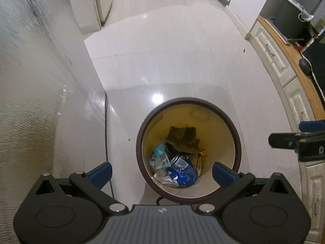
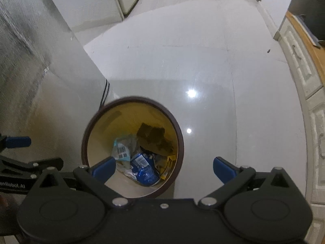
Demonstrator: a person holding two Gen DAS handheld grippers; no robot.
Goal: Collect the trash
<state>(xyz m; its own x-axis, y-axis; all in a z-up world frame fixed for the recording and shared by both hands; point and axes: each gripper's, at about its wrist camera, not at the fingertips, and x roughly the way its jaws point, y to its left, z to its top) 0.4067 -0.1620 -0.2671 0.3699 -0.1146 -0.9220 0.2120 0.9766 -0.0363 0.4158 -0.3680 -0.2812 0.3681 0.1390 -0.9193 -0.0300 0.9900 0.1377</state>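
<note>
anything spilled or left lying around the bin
Nothing spilled. The trash bin stands upright with the blue can and wrappers inside it. Only a small dark speck lies on the floor far beyond the bin.

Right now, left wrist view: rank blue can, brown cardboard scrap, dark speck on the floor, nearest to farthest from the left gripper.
1. Blue can, in the trash bin, just ahead of the open left gripper.
2. Brown cardboard scrap, deeper in the bin, behind the can.
3. Dark speck, far on the floor, ahead and right.
</note>
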